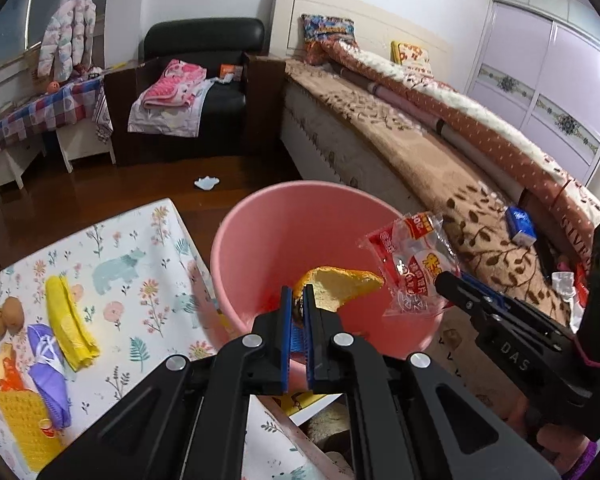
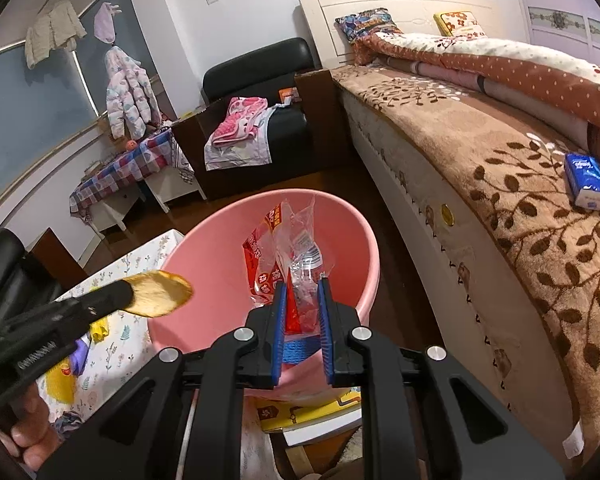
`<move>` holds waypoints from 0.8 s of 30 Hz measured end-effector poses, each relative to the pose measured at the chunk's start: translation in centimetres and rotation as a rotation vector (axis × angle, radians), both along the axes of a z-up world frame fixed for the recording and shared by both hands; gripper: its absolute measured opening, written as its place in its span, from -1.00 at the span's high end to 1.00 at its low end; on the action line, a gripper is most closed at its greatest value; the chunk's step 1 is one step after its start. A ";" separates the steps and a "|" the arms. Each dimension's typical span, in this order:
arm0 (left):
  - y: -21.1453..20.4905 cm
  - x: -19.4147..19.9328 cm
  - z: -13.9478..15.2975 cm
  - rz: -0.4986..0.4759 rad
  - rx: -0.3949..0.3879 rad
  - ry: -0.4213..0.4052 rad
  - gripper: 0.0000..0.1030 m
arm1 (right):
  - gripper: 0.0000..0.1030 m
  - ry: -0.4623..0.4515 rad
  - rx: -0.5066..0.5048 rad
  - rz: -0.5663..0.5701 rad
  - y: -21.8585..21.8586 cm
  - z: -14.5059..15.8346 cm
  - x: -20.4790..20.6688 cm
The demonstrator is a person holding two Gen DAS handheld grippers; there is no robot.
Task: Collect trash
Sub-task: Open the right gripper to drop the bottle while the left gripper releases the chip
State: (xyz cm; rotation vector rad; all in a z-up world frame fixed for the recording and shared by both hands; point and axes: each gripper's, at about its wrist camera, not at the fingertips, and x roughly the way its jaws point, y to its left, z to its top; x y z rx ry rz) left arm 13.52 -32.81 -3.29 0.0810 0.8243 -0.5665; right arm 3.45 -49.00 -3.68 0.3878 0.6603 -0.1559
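Observation:
A pink bucket [image 1: 260, 232] stands on the floor between the table and the bed; it also shows in the right wrist view [image 2: 204, 256]. My left gripper [image 1: 298, 300] is shut on a piece of orange peel [image 1: 344, 286] and holds it over the bucket's mouth; the peel also shows in the right wrist view [image 2: 158, 294]. My right gripper [image 2: 302, 288] is shut on a red and clear plastic wrapper [image 2: 288, 252], held above the bucket; the wrapper also shows in the left wrist view [image 1: 412, 260].
A table with a floral cloth [image 1: 140, 280] holds a yellow cloth [image 1: 66, 320], a purple bag [image 1: 48, 372], two brown round items [image 1: 4, 316] and more peel. A bed [image 2: 500, 168] with a blue tissue pack [image 2: 586, 180] lies right. White scrap [image 1: 207, 182] on the floor.

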 end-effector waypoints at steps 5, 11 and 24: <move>-0.1 0.5 -0.9 0.016 -0.012 0.032 0.71 | 0.70 0.002 0.001 0.001 0.1 -0.3 0.4; 0.7 0.4 -0.5 0.041 -0.045 0.031 0.13 | 0.62 0.007 0.034 0.001 -0.2 -0.7 0.8; 4.2 -1.8 1.6 0.096 -0.090 0.006 0.12 | 0.36 -0.039 0.027 0.029 1.3 0.6 -0.2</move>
